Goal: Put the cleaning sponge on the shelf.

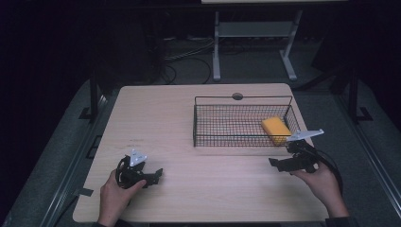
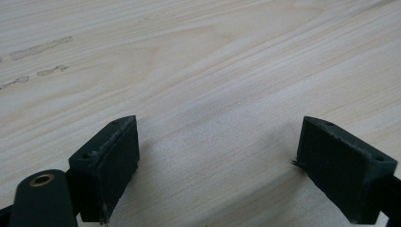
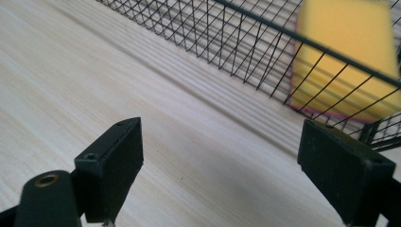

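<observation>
We see a pale, matt wood-grain table (image 1: 179, 113). The basket (image 1: 203, 120) is thin black wire mesh. The sponge (image 1: 275, 129) looks yellow, soft and matt. The gripper pads (image 2: 106, 165) appear dull, black and slightly rough.

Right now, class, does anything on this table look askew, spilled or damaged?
Nothing stands out. The yellow rectangular sponge lies inside the black wire basket, which sits square and upright on the pale wooden table; nothing looks spilled.

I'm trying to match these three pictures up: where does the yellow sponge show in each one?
High view: yellow rectangular sponge lies in the black wire basket's right end.
Left gripper view: bare wooden table.
Right gripper view: upper right, behind the mesh.
Shared landmark: the pale wood tabletop.
</observation>
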{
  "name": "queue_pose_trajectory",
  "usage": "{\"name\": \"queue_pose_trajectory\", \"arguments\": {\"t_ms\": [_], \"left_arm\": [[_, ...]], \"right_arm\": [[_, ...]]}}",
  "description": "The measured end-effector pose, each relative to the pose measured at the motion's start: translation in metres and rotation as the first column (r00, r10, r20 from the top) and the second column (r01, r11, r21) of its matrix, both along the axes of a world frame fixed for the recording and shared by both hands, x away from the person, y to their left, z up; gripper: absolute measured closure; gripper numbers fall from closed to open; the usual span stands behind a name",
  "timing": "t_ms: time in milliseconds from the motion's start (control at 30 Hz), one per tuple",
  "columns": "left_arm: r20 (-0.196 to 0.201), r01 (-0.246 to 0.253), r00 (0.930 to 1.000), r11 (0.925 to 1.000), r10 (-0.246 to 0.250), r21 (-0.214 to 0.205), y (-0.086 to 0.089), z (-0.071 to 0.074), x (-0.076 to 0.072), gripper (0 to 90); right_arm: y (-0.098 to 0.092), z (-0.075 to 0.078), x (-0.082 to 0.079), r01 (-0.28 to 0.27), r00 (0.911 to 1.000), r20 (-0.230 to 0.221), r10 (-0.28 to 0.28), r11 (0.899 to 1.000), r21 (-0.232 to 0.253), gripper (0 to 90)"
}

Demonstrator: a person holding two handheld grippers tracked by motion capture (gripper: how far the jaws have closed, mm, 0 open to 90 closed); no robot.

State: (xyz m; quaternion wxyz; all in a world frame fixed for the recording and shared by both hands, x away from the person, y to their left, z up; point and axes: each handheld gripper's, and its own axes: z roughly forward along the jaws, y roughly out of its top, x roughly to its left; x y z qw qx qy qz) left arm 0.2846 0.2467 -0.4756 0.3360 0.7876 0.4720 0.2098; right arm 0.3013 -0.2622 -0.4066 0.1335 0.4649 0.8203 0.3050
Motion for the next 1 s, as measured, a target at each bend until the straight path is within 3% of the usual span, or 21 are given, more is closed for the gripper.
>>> {"name": "queue_pose_trajectory", "arguments": {"t_ms": [133,267,467,800,900,1000], "left_arm": [[0.000,0.000,1.0000,1.0000,0.000,0.000,0.000,0.000,0.000,12.9],[0.000,0.000,1.0000,1.0000,0.000,-0.001,0.000,0.000,0.000,12.9],[-0.002,0.002,1.0000,1.0000,-0.002,0.003,0.000,0.000,0.000,12.9],[-0.002,0.002,1.0000,1.0000,-0.002,0.003,0.000,0.000,0.000,12.9],[-0.002,0.002,1.0000,1.0000,-0.002,0.003,0.000,0.000,0.000,12.9],[-0.002,0.002,1.0000,1.0000,-0.002,0.003,0.000,0.000,0.000,12.9]], "right_arm": [[0.000,-0.008,-0.005,-0.004,1.0000,-0.002,0.004,1.000,0.013,14.0],[0.003,-0.027,-0.011,-0.023,0.9997,-0.004,0.023,1.000,-0.019,9.6],[0.007,-0.042,-0.018,-0.049,0.9985,0.024,0.050,0.998,-0.048,2.2],[0.012,-0.065,-0.026,-0.060,0.9966,0.051,0.065,0.994,-0.096,1.6],[0.011,-0.068,-0.029,-0.053,0.9956,0.073,0.058,0.996,-0.073,1.5],[0.009,-0.071,-0.031,-0.046,0.9964,0.071,0.047,0.999,-0.016,1.5]]}}
